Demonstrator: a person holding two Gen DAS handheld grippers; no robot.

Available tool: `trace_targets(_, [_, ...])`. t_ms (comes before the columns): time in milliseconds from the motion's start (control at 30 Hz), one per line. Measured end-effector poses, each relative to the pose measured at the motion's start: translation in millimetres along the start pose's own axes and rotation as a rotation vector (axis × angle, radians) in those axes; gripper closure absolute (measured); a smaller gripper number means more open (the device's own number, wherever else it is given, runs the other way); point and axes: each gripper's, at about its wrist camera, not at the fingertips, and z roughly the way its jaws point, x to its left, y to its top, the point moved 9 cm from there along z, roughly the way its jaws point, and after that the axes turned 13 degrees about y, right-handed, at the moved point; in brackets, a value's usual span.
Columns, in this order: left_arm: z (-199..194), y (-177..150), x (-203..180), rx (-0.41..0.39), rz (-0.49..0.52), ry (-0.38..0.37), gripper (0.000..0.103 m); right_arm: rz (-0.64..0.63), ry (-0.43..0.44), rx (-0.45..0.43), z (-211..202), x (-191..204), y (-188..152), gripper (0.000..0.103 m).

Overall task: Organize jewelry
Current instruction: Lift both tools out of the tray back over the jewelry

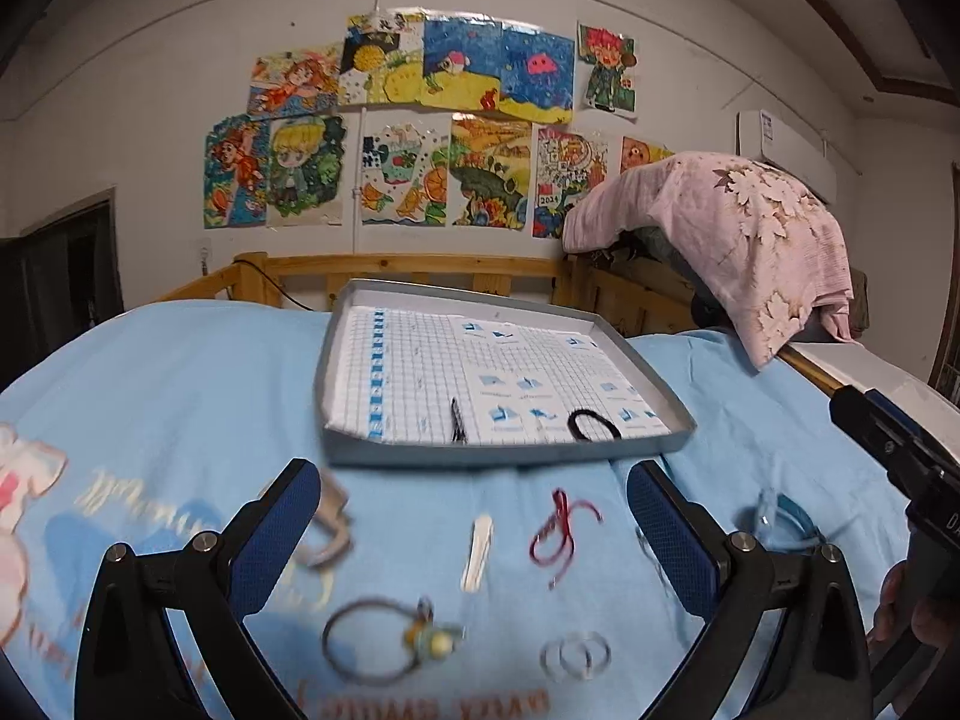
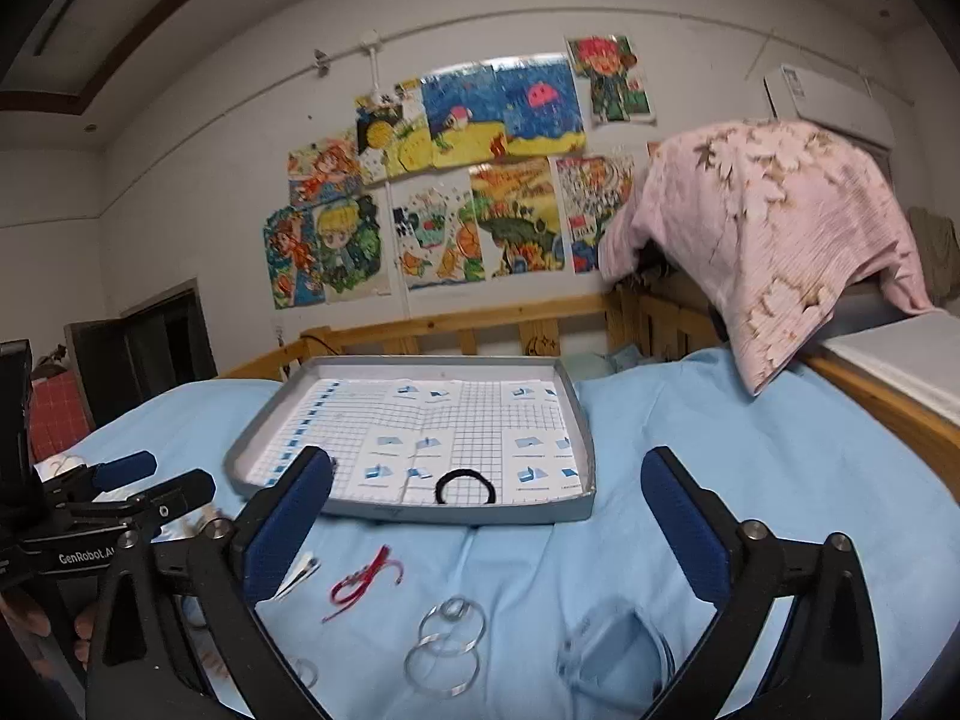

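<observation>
A grey tray lined with grid paper sits on the blue bedsheet. In it lie a black hair tie and a black hair clip. In front of it lie a red string, a white hair clip, silver rings, a hair tie with a charm, a beige claw clip and a blue clip. My left gripper is open above them. My right gripper is open and empty.
A wooden bed rail runs behind the tray. A pink floral cloth drapes over the right rail. Drawings cover the wall. The left gripper's body shows at the right view's left edge.
</observation>
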Motion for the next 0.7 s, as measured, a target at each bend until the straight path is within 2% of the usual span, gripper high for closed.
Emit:
trace_targets(267, [-45.5,-32.4,24.3,-0.007,-0.012,0.045,0.000,-0.004,0.005,0.011,-50.4,24.3,-22.5,0.002])
trace_targets(700, [-86.7,-87.6,63.4,0.008,-0.010,0.115,0.000,0.004,-0.008,0.097,-80.1,45.7,-77.8,0.002])
